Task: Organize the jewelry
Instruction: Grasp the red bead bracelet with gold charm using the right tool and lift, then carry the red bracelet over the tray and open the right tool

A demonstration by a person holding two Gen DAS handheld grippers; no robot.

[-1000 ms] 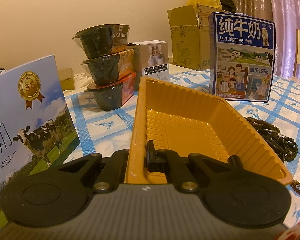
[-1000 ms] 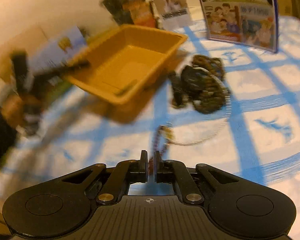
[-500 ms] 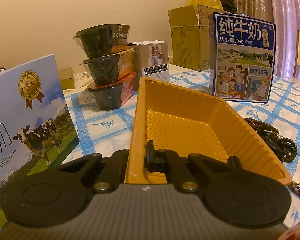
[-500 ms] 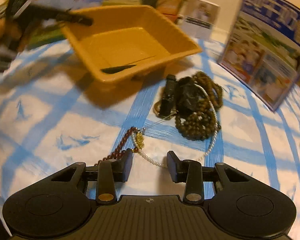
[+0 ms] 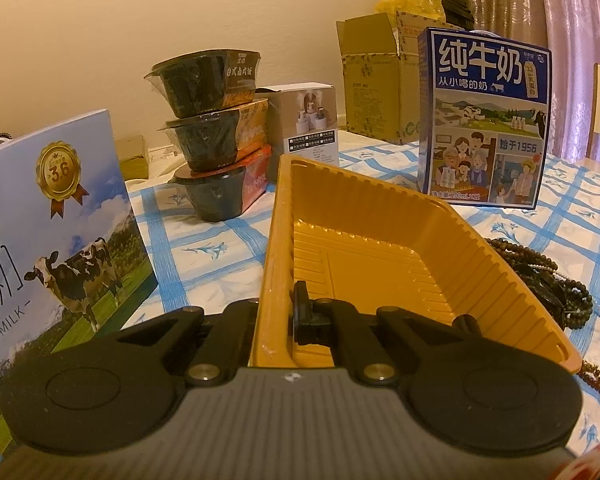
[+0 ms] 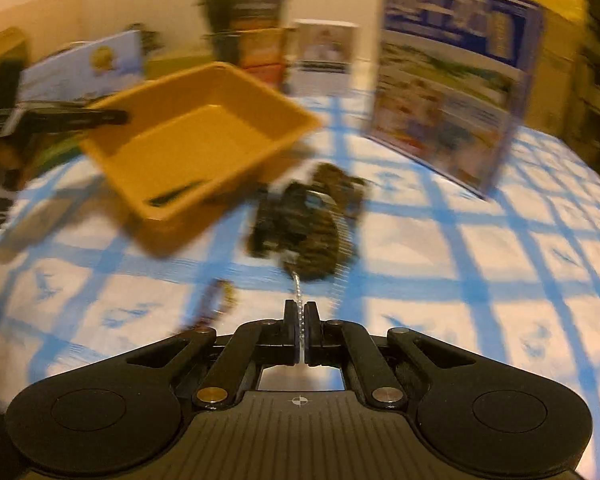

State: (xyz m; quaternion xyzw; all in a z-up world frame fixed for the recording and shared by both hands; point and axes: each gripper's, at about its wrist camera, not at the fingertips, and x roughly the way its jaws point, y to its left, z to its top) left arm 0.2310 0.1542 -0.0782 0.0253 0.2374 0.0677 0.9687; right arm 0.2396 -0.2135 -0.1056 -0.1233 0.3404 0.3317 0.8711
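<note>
My left gripper [image 5: 278, 316] is shut on the near left wall of the empty yellow tray [image 5: 380, 272], one finger inside and one outside. In the blurred right wrist view the same tray [image 6: 200, 132] sits tilted, with the left gripper [image 6: 114, 117] clamped on its rim. My right gripper [image 6: 300, 314] is shut on a thin white pearl strand [image 6: 297, 288], which runs up to a pile of dark bead necklaces [image 6: 304, 224] on the cloth beside the tray. A red-brown bead string [image 6: 220, 300] lies just left of the fingers. The dark beads [image 5: 540, 280] also show right of the tray.
A blue milk carton box [image 5: 484, 120] stands behind the tray on the blue-checked tablecloth [image 6: 480, 280]. Three stacked black bowls [image 5: 216, 136], a small white box [image 5: 312, 120] and a cardboard box [image 5: 372, 80] stand at the back. A light-blue milk box [image 5: 52, 216] is at left.
The right gripper let go of the red-brown bead string, opened over the pearl strand, then shut on it and lifted slightly. The left gripper and the tray have kept still.
</note>
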